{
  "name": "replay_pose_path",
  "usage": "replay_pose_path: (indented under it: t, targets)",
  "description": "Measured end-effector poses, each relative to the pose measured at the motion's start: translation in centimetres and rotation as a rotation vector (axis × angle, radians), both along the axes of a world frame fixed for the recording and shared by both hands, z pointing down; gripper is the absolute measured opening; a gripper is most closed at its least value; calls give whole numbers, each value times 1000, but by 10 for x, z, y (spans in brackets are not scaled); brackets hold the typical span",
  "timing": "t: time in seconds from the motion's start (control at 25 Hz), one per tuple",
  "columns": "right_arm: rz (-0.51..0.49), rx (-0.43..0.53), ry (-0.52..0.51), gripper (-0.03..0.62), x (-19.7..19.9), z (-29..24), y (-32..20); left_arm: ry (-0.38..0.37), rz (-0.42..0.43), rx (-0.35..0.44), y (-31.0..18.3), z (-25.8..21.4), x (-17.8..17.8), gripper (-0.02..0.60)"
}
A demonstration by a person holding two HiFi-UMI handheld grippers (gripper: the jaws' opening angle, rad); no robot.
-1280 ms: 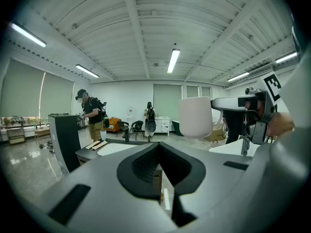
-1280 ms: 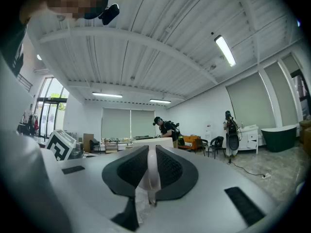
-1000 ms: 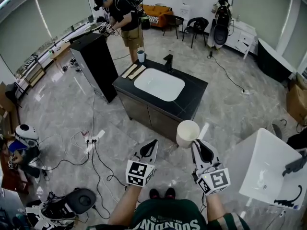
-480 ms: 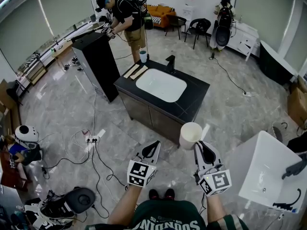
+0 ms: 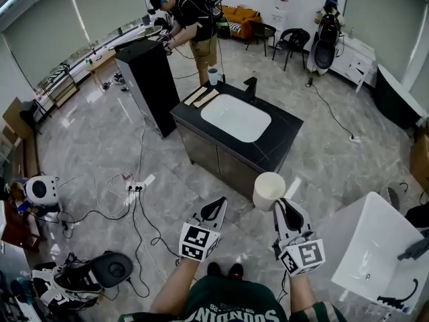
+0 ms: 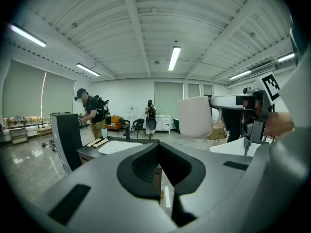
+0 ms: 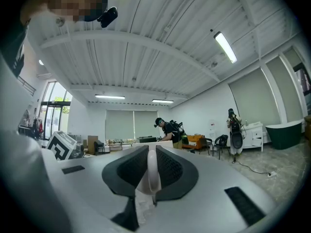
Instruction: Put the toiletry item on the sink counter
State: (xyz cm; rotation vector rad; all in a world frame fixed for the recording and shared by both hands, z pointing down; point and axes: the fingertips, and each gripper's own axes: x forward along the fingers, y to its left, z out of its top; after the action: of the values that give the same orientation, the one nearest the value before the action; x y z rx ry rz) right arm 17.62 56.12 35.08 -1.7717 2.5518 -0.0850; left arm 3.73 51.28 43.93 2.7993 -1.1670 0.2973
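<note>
My right gripper (image 5: pixel 282 206) is shut on the handle of a white cup (image 5: pixel 268 190), held upright in the air in front of me. In the right gripper view the white handle (image 7: pixel 151 171) sits pinched between the jaws. The left gripper view shows the cup (image 6: pixel 197 116) beside the right gripper (image 6: pixel 241 106). My left gripper (image 5: pixel 215 204) hangs level with it to the left, shut and empty (image 6: pixel 158 145). Ahead stands the black sink counter (image 5: pixel 278 143) with a white basin (image 5: pixel 235 117) and a black faucet (image 5: pixel 251 86).
On the counter's far end lie two flat wooden pieces (image 5: pixel 202 97) and a small cup (image 5: pixel 213 76). A tall black cabinet (image 5: pixel 149 79) and a person (image 5: pixel 191 19) stand beyond. Cables and a power strip (image 5: pixel 137 186) cross the floor at left. A white basin (image 5: pixel 375 247) is at right.
The head view has swung a little, so the counter now sits slightly further right. Both grippers keep their pose, and the cup stays in the right one.
</note>
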Motion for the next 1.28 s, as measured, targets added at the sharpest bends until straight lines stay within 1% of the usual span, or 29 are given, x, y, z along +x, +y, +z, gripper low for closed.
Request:
replay_pose_path:
  t: [0.2, 0.4, 0.76, 0.96, 1.28]
  targets:
    - [-51, -1, 1, 75, -2, 4, 0, 0, -44, 4, 8, -1, -2, 11]
    - [-89, -5, -6, 74, -8, 8, -7, -1, -76, -1, 5, 0, -8, 11]
    - [-137, -14, 1, 74, -29, 14, -41, 14, -113, -8, -24, 6, -24, 11]
    - [-150, -13, 15, 74, -50, 15, -79, 26, -116, -13, -64, 11, -40, 11]
    - [-134, -13, 27, 74, -85, 23, -169, 35, -83, -23, -160, 23, -67, 9]
